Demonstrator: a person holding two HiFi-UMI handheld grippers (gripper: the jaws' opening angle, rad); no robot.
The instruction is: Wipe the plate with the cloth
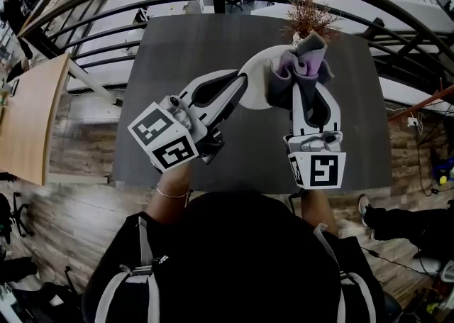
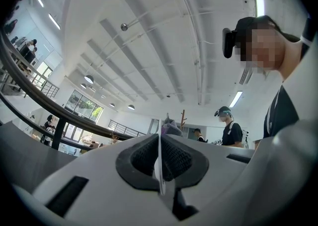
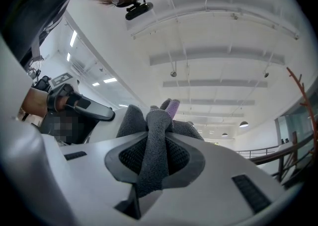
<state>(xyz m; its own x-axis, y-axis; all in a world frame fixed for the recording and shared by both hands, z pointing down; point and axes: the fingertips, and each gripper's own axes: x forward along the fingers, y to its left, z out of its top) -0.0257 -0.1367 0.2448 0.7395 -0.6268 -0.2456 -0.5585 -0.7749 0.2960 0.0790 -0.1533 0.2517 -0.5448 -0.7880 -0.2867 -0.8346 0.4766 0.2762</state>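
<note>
My left gripper (image 1: 237, 86) is clamped on the rim of the white plate (image 1: 255, 81), mid-frame. My right gripper (image 1: 306, 93) pinches the grey-and-purple cloth (image 1: 303, 55) at the plate's right edge.

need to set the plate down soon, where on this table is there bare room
Bare table lies left of the left gripper, right of the right gripper, and in the near strip between them. It is crowded at the far middle, where the plate, cloth and dried plant bunch together.

Over the table (image 1: 177, 52), the cloth (image 1: 301, 66) lies against the plate (image 1: 255, 87)'s right side, a plant (image 1: 308, 20) behind them.
</note>
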